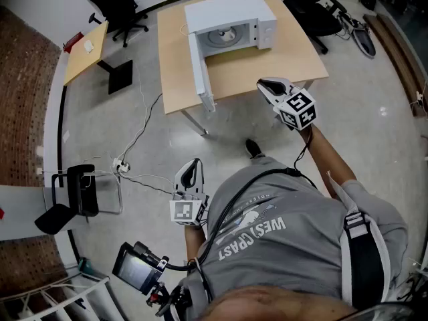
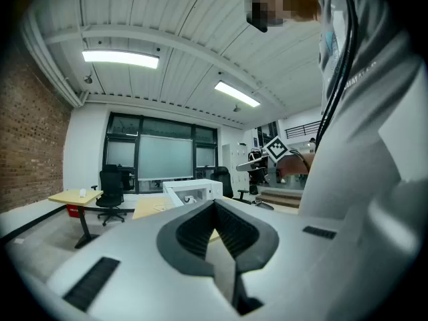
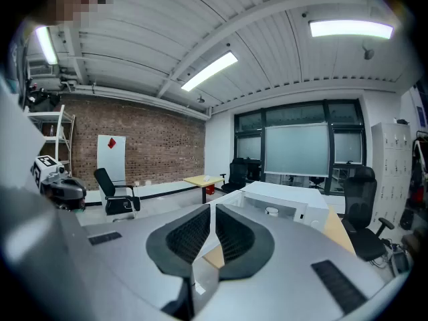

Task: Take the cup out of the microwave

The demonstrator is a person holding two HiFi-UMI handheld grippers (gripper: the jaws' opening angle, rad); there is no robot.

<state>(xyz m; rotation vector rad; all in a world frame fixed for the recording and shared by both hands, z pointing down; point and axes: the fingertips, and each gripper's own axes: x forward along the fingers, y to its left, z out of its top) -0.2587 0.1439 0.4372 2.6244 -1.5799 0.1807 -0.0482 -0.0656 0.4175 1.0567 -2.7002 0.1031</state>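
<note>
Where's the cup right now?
In the head view, the cup sits inside the open microwave at top centre, on the wooden table, right of the swung-open door.

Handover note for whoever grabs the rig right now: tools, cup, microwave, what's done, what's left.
Left tool: shut, empty, low at the person's side.
Right tool: shut, empty, held out toward the table, not at the microwave yet.
Microwave: on the wooden table, door swung wide open.
Cup: inside the microwave, nothing touching it.
Done: door is open.
Left: step up to the table, open a tool, probably the right one since it is nearer, grip the cup and bring it out.
</note>
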